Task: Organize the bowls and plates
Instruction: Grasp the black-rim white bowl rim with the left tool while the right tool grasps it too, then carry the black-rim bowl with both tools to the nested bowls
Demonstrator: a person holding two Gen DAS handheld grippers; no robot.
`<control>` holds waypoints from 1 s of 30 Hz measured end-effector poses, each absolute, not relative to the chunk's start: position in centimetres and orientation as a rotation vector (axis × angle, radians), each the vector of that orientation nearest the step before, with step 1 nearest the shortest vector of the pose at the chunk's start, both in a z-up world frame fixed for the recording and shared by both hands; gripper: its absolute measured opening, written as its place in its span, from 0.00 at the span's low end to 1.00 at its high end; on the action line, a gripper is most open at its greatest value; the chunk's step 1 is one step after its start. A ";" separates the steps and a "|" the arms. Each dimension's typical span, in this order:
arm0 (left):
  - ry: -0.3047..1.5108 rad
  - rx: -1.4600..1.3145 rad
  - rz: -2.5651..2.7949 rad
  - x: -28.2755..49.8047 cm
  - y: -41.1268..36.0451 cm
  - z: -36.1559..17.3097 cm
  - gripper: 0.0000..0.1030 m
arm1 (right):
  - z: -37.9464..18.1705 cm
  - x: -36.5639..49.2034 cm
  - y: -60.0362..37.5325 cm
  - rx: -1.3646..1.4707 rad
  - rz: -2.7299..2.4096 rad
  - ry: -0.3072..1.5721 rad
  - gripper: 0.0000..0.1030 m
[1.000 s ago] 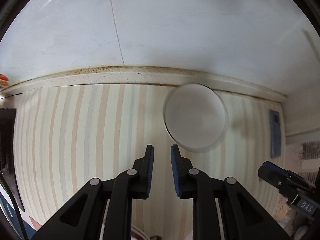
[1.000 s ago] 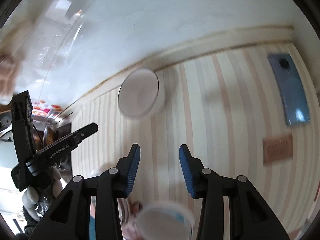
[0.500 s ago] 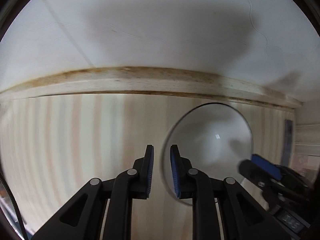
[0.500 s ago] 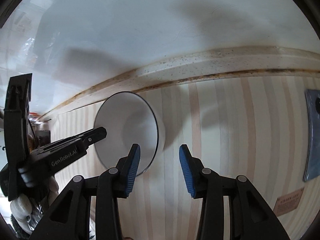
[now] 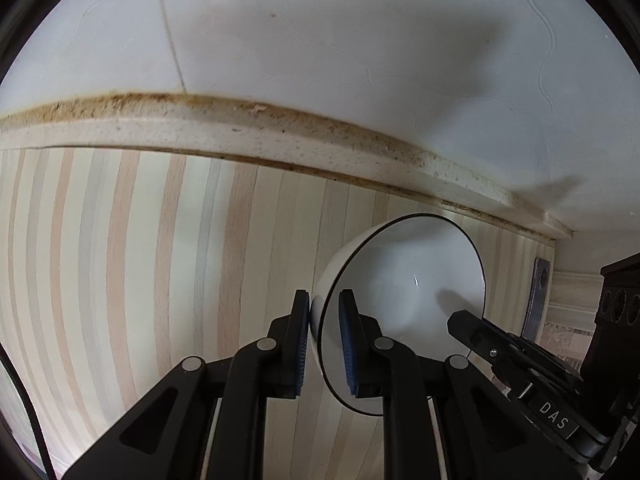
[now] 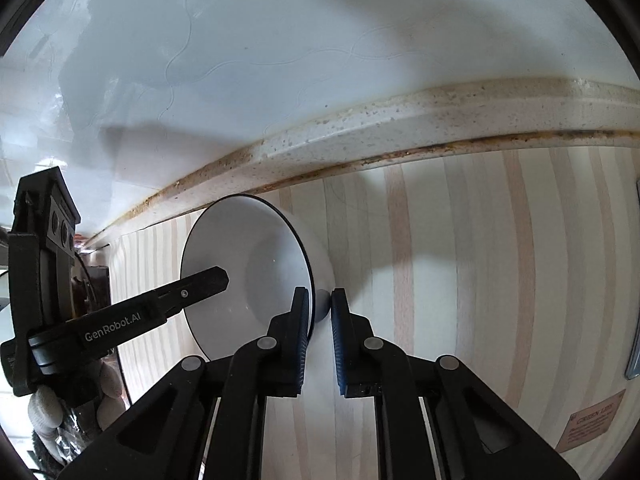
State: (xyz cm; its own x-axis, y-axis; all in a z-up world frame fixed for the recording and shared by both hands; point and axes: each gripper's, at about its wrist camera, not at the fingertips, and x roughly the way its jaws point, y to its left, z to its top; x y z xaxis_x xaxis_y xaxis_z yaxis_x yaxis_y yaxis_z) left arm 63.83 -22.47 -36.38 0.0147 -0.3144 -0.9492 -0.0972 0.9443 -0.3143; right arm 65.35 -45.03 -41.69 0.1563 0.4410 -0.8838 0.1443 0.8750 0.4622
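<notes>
Two hand-held grippers meet on one white bowl (image 5: pixel 404 292), which sits low and right of centre in the left wrist view and low and left of centre in the right wrist view, on the striped desk (image 5: pixel 120 260) just in front of the stained backsplash ledge (image 5: pixel 248 136). The left hand-held gripper (image 5: pixel 324 346) straddles the bowl's near rim, one finger outside the wall and one inside, the jaws narrowed to about the wall's thickness; whether the pads already press the wall cannot be told. The right hand-held gripper (image 6: pixel 320 336) straddles the opposite rim in the same manner, its jaws likewise nearly closed about the wall. The bowl appears glazed ceramic: stiff, probably moderately heavy, smooth enough to slip between the pads, and liable to chip or crack if knocked against the ledge or dropped. The rim is the sensible place to take hold, as the wall there is thin enough for the jaws, and two opposed grips should resist tilting. In appearance the bowl is plain white with a fine dark line round the lip, a deep rounded interior and a glossy highlight near its centre. It appears empty. A grey flat object (image 5: pixel 538 300) lies at the right edge of the left wrist view.
</notes>
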 end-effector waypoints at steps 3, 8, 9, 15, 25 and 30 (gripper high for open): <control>1.546 -0.357 -0.183 63.1 -21.6 -35.6 0.12 | -41.4 64.8 -45.6 0.501 0.234 1.414 0.12; 1.532 -0.415 -0.204 62.1 -20.5 -34.5 0.13 | -40.5 63.7 -46.2 0.501 0.255 1.404 0.12; 1.529 -0.420 -0.206 61.9 -20.4 -34.2 0.13 | -40.3 63.5 -46.2 0.497 0.256 1.402 0.12; 1.500 -0.436 -0.226 60.0 -19.9 -32.1 0.13 | -38.5 61.5 -46.1 0.489 0.277 1.386 0.12; 1.455 -0.388 -0.259 55.2 -21.1 -28.1 0.13 | -34.2 56.1 -46.4 0.488 0.287 1.341 0.12; 1.448 -0.359 -0.289 51.9 -22.0 -26.7 0.13 | -32.0 52.0 -47.0 0.499 0.279 1.319 0.12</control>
